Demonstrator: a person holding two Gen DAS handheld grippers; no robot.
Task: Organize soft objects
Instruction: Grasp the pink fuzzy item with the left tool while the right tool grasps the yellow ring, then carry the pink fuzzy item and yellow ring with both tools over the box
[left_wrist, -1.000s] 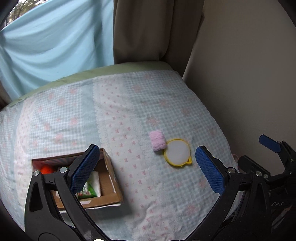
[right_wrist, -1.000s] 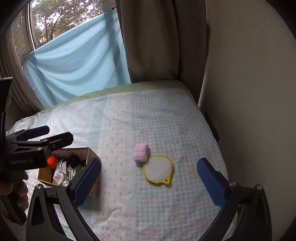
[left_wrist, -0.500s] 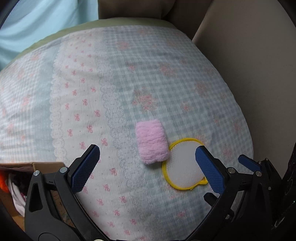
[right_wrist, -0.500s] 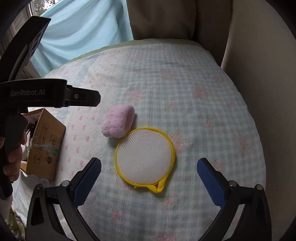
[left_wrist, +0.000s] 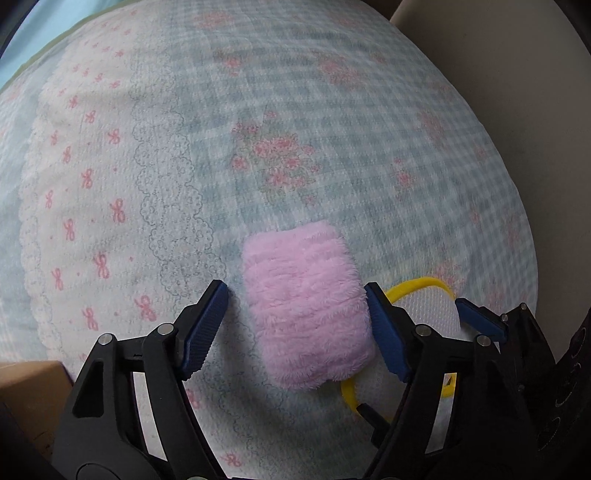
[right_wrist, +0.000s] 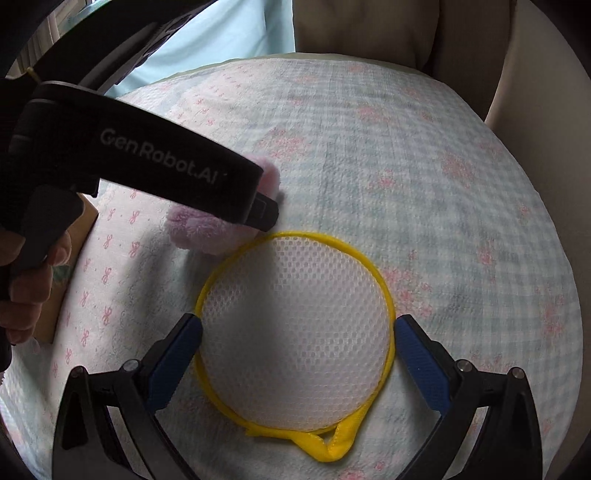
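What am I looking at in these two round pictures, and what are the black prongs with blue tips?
No robot here: a person carries a hand-held gripper in each hand, and each one has a fisheye camera looking along its two blue-padded fingers. One picture is from the left hand-held gripper, the other from the right hand-held gripper.

Everything lies on a bed cover with pale blue checks and pink bows. In the left view the jaws are closing around a fluffy pink folded cloth; the right pad is against it, the left pad is just short, so it is not yet gripped. In the right view the jaws straddle a round white mesh pad with a yellow rim, pads at its rim, nothing lifted. A brown cardboard box sits at the lower left.
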